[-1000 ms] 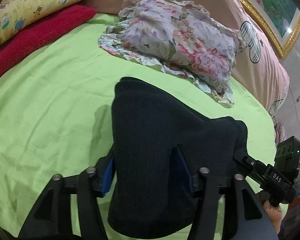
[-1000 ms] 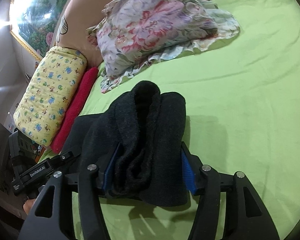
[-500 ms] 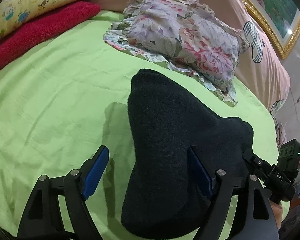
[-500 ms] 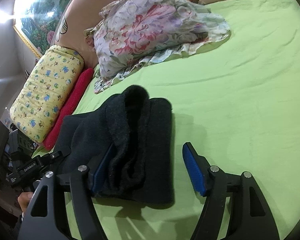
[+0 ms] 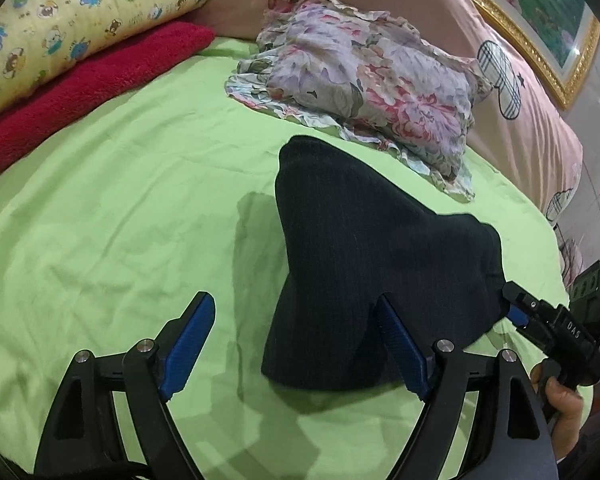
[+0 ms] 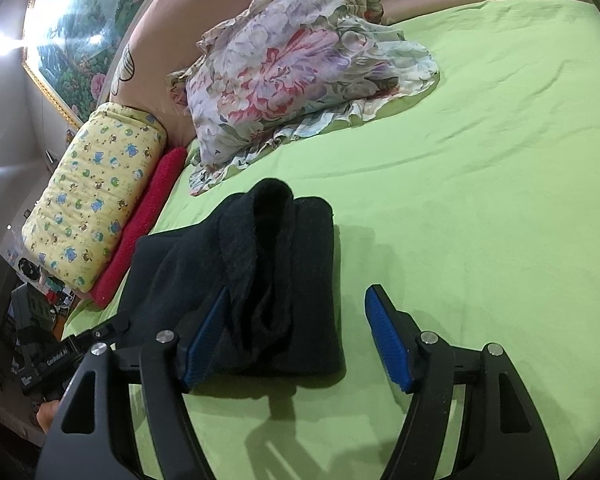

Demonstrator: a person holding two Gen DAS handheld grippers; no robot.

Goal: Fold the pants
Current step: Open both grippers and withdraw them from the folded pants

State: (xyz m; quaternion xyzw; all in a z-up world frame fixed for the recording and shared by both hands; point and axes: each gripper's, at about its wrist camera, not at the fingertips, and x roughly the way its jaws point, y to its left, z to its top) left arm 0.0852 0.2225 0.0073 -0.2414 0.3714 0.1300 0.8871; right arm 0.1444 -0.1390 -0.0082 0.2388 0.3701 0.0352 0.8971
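Note:
The dark pants (image 5: 364,264) lie folded into a thick bundle on the green bed sheet (image 5: 120,208). In the right wrist view the pants (image 6: 276,276) show their rolled open end. My left gripper (image 5: 300,340) is open, its right pad against the bundle's near edge and its left pad over bare sheet. My right gripper (image 6: 296,332) is open, the bundle's near end between its jaws beside the left pad. The right gripper also shows in the left wrist view (image 5: 518,314), at the bundle's right end.
A floral pillow (image 5: 372,80) lies beyond the pants. A red towel (image 5: 80,92) and a yellow patterned pillow (image 5: 80,12) sit at the far left. A pink headboard (image 5: 520,92) curves along the back. Open green sheet (image 6: 480,200) spreads to the right.
Both grippers have opened and let go of the pants, then drawn back a little. The bundle now rests on the sheet.

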